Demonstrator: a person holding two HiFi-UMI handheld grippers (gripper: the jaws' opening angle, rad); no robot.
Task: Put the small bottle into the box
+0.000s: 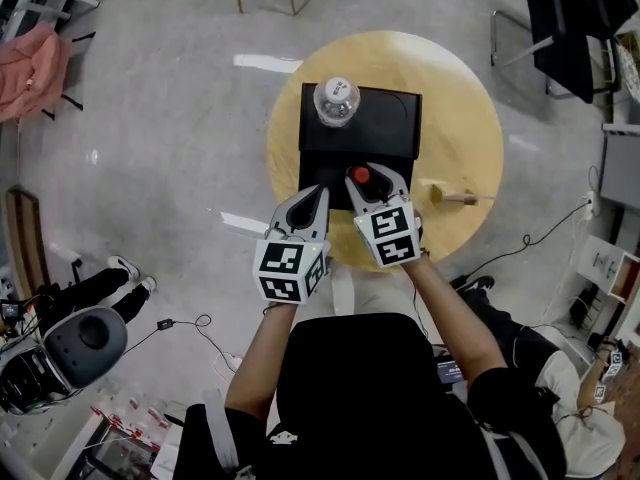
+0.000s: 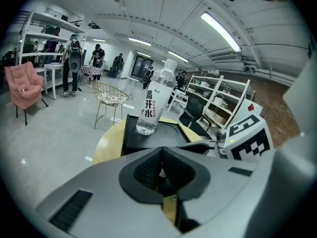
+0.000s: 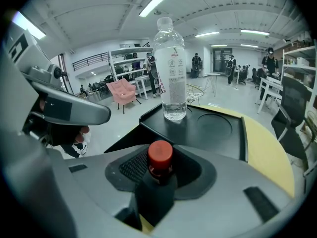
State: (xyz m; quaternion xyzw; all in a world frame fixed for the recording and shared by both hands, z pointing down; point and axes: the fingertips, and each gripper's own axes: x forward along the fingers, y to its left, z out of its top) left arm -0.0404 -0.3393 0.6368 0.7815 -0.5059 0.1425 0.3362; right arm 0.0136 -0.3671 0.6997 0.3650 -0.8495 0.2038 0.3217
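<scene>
A small dark bottle with a red cap (image 1: 360, 176) (image 3: 160, 161) stands upright between the jaws of my right gripper (image 1: 372, 178) (image 3: 161, 176), which is shut on it, over the near edge of the black box (image 1: 385, 133) (image 3: 214, 128). The box lies on a round yellow table (image 1: 465, 108). A tall clear water bottle (image 1: 337, 100) (image 2: 154, 103) (image 3: 171, 73) stands in the box's far left corner. My left gripper (image 1: 312, 194) (image 2: 161, 166) is just left of the right one at the box's near edge, jaws together with nothing held.
A small wooden object (image 1: 456, 197) lies on the table right of the box. A pink armchair (image 1: 32, 68), a wire chair (image 2: 109, 96), dark chairs (image 1: 570, 28) and floor cables (image 1: 190, 326) ring the table. People stand far off by shelves.
</scene>
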